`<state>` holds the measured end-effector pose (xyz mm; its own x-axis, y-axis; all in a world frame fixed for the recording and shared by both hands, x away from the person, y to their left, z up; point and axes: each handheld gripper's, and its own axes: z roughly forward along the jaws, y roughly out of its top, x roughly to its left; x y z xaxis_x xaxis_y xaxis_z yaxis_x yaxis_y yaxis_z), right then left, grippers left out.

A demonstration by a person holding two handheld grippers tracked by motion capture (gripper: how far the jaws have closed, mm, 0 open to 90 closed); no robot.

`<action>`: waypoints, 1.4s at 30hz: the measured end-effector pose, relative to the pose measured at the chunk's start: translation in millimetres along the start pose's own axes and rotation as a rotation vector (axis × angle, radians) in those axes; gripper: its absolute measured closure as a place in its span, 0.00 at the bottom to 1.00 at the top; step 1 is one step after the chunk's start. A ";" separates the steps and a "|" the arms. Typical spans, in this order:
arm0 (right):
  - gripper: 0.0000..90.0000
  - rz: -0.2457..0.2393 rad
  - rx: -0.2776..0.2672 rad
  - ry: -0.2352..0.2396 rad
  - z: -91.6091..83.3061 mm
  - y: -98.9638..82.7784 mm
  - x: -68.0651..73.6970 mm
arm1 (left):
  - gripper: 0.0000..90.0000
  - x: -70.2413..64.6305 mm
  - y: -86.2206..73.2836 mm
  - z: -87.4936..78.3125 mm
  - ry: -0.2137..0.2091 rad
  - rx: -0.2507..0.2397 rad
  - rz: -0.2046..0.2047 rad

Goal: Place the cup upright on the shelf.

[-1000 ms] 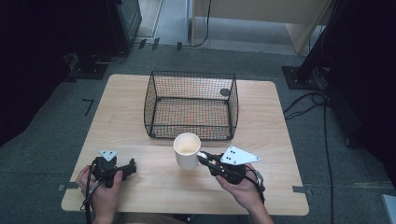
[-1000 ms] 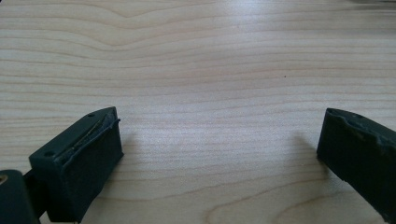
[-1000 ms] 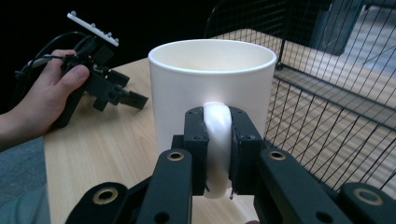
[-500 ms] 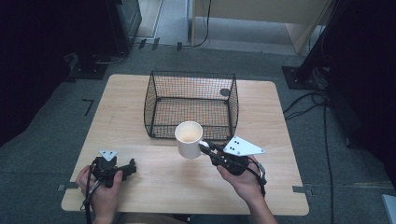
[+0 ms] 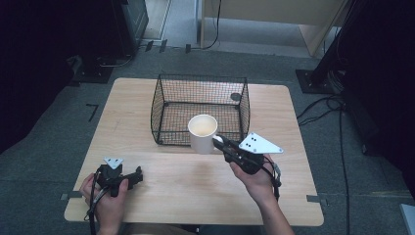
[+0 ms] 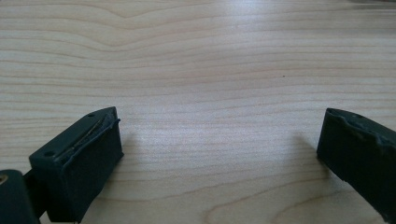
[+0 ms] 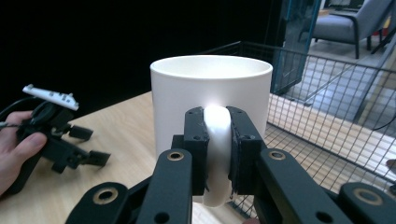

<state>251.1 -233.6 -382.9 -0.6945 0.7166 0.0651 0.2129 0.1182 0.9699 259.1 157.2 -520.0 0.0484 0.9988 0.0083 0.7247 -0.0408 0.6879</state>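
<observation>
The wooden table [image 5: 147, 103] is carrying everything here, and the black wire basket [image 5: 169, 105] is sitting toward its far half, open at the top, looking like where the cup is headed. Right at the basket's near wall the white mug [image 5: 203, 133] is hanging in the air, upright, mouth up, apparently empty. The right gripper [image 7: 217, 154] is pinching it by the handle, jaws clamped from both sides onto that loop, which is keeping the body level and the rim free to clear the wire. From the right gripper view the mug [image 7: 211, 100] is standing square in front of the jaws with the basket [image 7: 327, 107] just behind and to the side. By my reading, this is a carry in progress, and the near wall is the thing to clear. Down at the near left corner the left gripper [image 5: 129, 177] is lying low on the wood, jaws spread wide with nothing between them, out of the way.
</observation>
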 end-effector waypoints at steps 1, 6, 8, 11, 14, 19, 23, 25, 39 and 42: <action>0.89 0.002 -0.003 -0.003 0.3 1.6 -0.8 | 0.00 0.1 0.1 -0.2 0.000 0.003 0.001; 0.89 -0.007 -0.017 -0.039 2.9 9.4 -5.0 | 0.00 0.0 0.0 0.0 0.000 0.001 0.002; 0.89 0.002 -0.021 -0.051 4.8 11.8 -6.8 | 0.00 0.0 0.0 0.0 0.000 0.000 0.004; 0.89 0.012 -0.026 -0.063 9.0 13.9 -10.2 | 0.00 0.0 0.0 0.0 0.000 0.000 0.004; 0.89 0.014 -0.031 -0.081 14.4 15.2 -13.7 | 0.00 0.0 0.1 0.0 -0.002 0.001 0.004; 0.89 0.030 -0.031 -0.106 23.4 16.9 -20.2 | 0.00 -0.1 0.1 0.0 -0.002 0.001 0.004; 0.89 0.047 -0.027 -0.131 31.0 15.5 -26.6 | 0.00 -0.2 0.0 0.0 -0.002 0.000 0.004; 0.89 0.055 -0.023 -0.142 34.8 14.2 -30.1 | 0.00 -0.2 0.0 0.0 -0.002 0.000 0.004; 0.89 0.098 0.011 -0.208 64.4 7.6 -56.6 | 0.00 -0.3 -0.1 0.1 -0.003 -0.001 0.006; 0.89 0.118 0.026 -0.215 71.9 5.7 -63.2 | 0.00 -0.4 0.0 0.1 -0.004 -0.001 0.006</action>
<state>345.7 -228.8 -398.3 -0.5019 0.8562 0.1229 0.3030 0.0409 0.9521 259.2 156.8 -520.0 0.0553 0.9984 0.0099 0.7235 -0.0469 0.6887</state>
